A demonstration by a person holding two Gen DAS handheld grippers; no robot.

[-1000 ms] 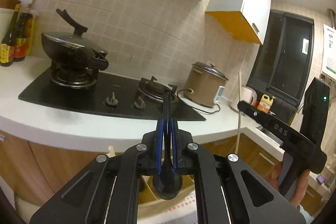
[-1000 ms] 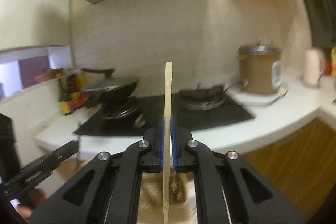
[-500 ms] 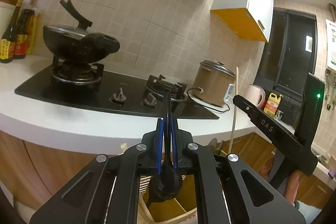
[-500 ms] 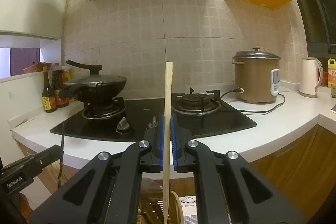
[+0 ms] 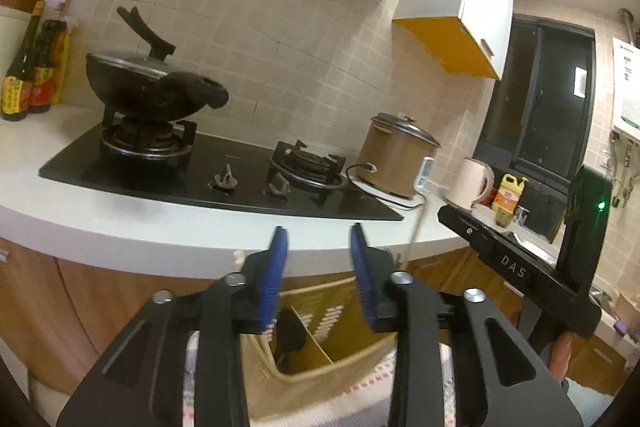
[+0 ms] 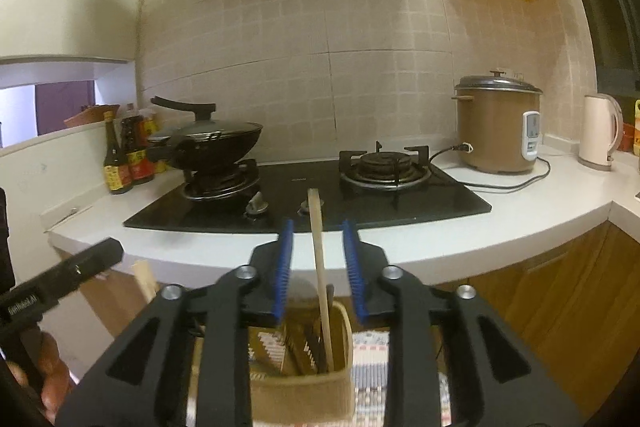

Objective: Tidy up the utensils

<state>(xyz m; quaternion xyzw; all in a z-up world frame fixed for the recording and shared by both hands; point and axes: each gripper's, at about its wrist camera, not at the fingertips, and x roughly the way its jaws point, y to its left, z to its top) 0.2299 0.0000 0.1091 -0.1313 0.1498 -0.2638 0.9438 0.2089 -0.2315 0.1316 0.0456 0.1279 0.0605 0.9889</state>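
left gripper (image 5: 318, 231): jaws have just been opening, now stand well apart with nothing between them. black ladle (image 5: 290, 337) lies below in the left compartment of the tan holder (image 5: 340, 373). right gripper (image 6: 318, 227): jaws have just been opening, part open; wooden stick (image 6: 320, 267) stands between the pads, touching neither, its lower end inside the holder (image 6: 304, 393) among other utensils. holder sits below the counter (image 6: 500, 223) edge.

Wooden spatula (image 6: 321, 267) lower end hidden in basket (image 6: 304, 391); black utensil (image 5: 289, 337) blurred.
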